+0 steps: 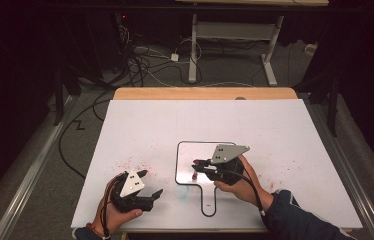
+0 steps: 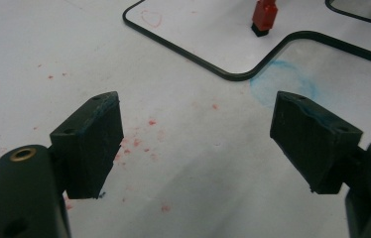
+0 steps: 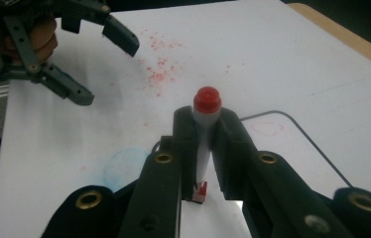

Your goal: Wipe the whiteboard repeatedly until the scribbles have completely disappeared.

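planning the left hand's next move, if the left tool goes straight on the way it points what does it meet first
Probably the black rim of the small whiteboard, past bare table with red specks; beyond it stands the red marker. The left tool is open; depth is uncertain.

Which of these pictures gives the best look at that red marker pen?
The right gripper view: the marker stands upright, pinched between the right gripper's jaws, with its red cap on. The left gripper view catches just its red lower end on the whiteboard. In the high view it's a tiny red speck.
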{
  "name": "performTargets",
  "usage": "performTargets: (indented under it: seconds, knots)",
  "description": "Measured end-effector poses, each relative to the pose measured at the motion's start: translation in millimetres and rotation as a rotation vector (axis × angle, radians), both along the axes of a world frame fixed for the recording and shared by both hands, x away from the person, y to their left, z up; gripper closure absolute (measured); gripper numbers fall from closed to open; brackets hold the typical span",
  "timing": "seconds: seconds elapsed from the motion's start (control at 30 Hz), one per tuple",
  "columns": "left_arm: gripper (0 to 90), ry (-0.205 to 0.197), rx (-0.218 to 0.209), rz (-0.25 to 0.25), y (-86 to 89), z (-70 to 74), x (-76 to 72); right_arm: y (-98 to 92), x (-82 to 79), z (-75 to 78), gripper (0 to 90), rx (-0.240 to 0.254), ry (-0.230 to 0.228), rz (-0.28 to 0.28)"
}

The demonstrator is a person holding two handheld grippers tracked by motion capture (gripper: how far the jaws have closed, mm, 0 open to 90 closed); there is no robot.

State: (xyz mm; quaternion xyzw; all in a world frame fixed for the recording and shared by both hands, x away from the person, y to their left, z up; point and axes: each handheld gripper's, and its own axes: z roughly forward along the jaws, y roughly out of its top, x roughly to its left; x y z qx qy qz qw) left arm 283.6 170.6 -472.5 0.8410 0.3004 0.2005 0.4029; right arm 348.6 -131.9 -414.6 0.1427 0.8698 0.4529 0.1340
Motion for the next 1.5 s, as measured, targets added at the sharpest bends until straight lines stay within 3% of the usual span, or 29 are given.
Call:
performTargets:
  seconds: [0.2, 0.3, 0.5, 0.73, 0.87, 0.97, 1.2, 1.27, 1.43, 1.5]
  knots:
    - [19.7, -0.009, 0.000, 0.003, -0.9, 1.0, 0.0, 0.3, -6.0, 1.0, 82.0, -0.024, -0.026, 0.023]
    - [19.7, -0.008, -0.003, 0.003, -0.5, 1.1, 0.1, 3.4, 0.3, -0.6, 82.0, -0.035, -0.074, 0.002]
    - [19.7, -0.007, -0.006, 0.001, -0.3, 0.7, 0.4, 17.1, 32.1, -5.8, 82.0, 0.008, -0.092, -0.031]
    - [19.7, -0.007, -0.014, -0.002, 0.6, 0.4, -0.2, 42.2, 68.8, -7.7, 82.0, -0.023, -0.153, -0.097]
    - [19.7, -0.007, -0.014, -0.005, 1.4, 0.5, 0.1, 45.4, 92.1, -8.0, 82.0, -0.024, -0.153, -0.152]
    - [19.7, -0.007, -0.014, -0.010, 1.1, 0.7, -0.1, 45.6, 103.7, -7.3, 82.0, -0.001, -0.119, -0.169]
    - [19.7, -0.012, -0.022, -0.005, 1.7, 1.3, -0.6, 57.6, 87.1, -3.8, 82.0, -0.005, -0.059, -0.062]
    - [19.7, -0.013, -0.019, -0.007, 1.3, 1.4, -1.1, 57.9, 87.3, -2.8, 82.0, -0.014, -0.058, -0.064]
    - [19.7, -0.010, -0.017, -0.009, 0.9, 1.1, -0.5, 53.8, 95.8, -1.4, 82.0, -0.049, -0.091, -0.151]
    - [19.7, -0.010, -0.017, -0.009, 0.8, 0.9, -0.5, 52.9, 96.6, -1.5, 82.0, -0.047, -0.089, -0.147]
